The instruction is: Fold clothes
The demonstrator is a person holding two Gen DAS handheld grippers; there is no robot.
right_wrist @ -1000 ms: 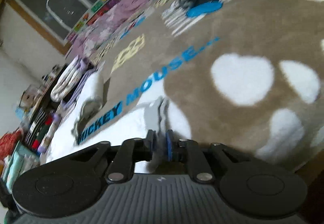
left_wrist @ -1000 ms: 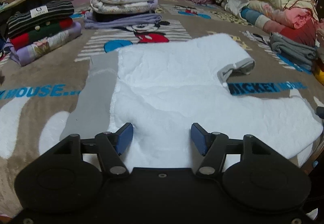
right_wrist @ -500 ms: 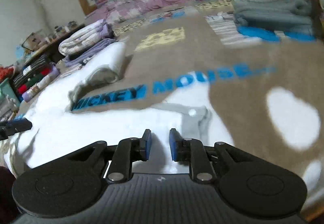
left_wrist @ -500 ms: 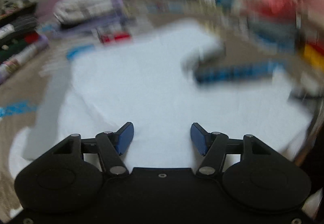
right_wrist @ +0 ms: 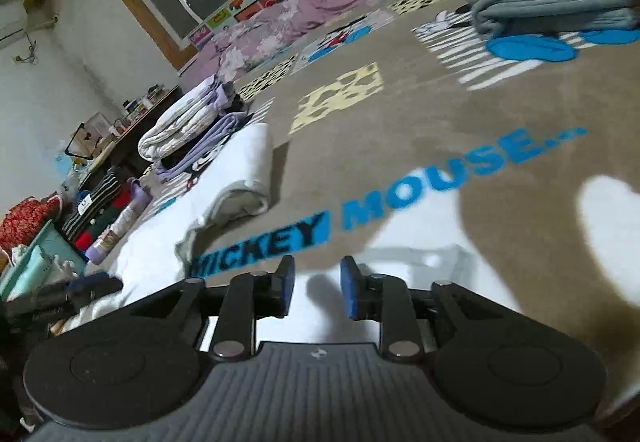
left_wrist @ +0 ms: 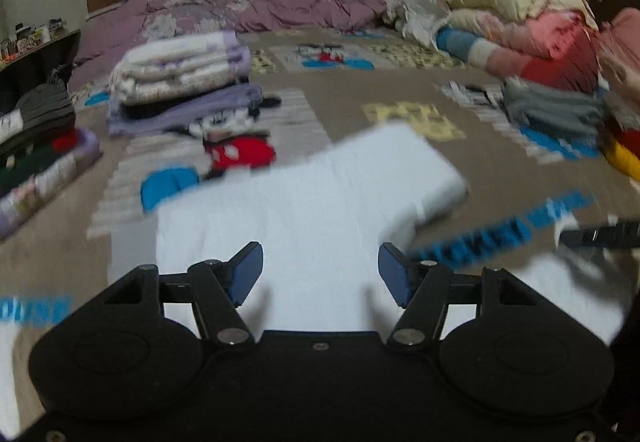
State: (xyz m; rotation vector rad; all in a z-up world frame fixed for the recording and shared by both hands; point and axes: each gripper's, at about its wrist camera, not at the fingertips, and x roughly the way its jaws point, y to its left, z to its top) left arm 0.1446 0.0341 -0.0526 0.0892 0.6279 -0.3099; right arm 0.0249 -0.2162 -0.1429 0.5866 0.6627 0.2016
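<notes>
A white fleecy long-sleeved garment (left_wrist: 320, 218) lies spread on a brown Mickey Mouse printed blanket (right_wrist: 460, 114) that covers the bed, one sleeve (right_wrist: 244, 178) already turned in on itself at the far side, the other sleeve, grey-cuffed (right_wrist: 416, 256), stretched flat beneath the right-hand tool; the fold appears to be at an early stage, with the body unfolded and the near sleeve not yet brought across; finished work shows around it: a folded stack of white quilted and lilac bedding (left_wrist: 184, 82), a pile of striped, red and green knitwear (left_wrist: 36, 146) to the left, folded grey blankets (right_wrist: 556, 6) to the right. The left gripper (left_wrist: 320, 270) hovers over the near hem of the garment with its blue-padded fingers (left_wrist: 246, 270) spread wide, nothing between them; whether the pads touch the cloth cannot be told through the motion blur. The right gripper (right_wrist: 317, 288) sits low over the near sleeve, its blue pads (right_wrist: 349, 290) parted by a narrow gap, white fabric visible below that gap but no cloth pinched between the pads as far as the view shows; the left tool's black tip (right_wrist: 80, 288) is seen at the far left edge of the right wrist view.
</notes>
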